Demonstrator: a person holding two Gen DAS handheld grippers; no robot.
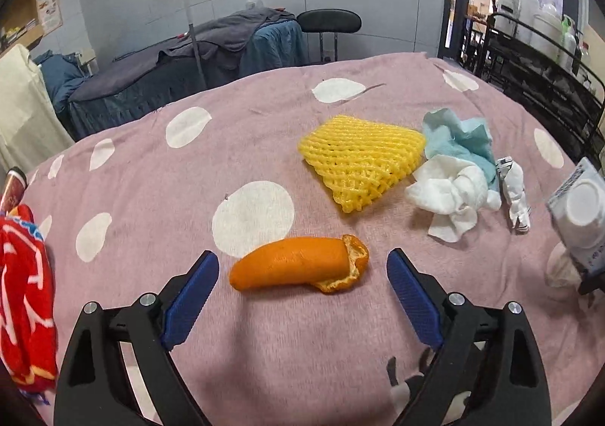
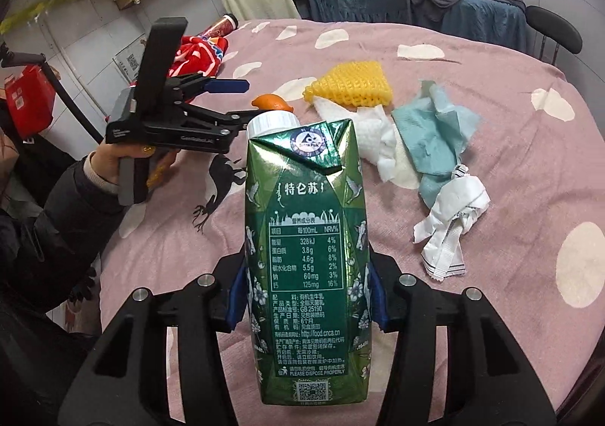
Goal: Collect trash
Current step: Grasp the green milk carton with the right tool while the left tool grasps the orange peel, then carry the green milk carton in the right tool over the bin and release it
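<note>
An orange peel (image 1: 298,269) lies on the pink dotted cloth (image 1: 151,199), right between the blue pads of my left gripper (image 1: 302,256), which is open and not touching it. Past the peel lie a yellow foam net (image 1: 359,161), a blue tissue (image 1: 459,138), a white tissue (image 1: 450,195) and a crumpled white wrapper (image 1: 514,191). My right gripper (image 2: 306,297) is shut on a green milk carton (image 2: 306,237), held upright above the cloth. The right wrist view also shows the left gripper (image 2: 242,101) in a person's hand, by the peel (image 2: 272,103).
A red patterned cloth (image 1: 22,293) and a red can (image 2: 225,25) sit at the table's left edge. A black chair (image 1: 329,23), covered beds (image 1: 170,67) and a black cart with white bottles (image 1: 529,29) stand beyond the far edge.
</note>
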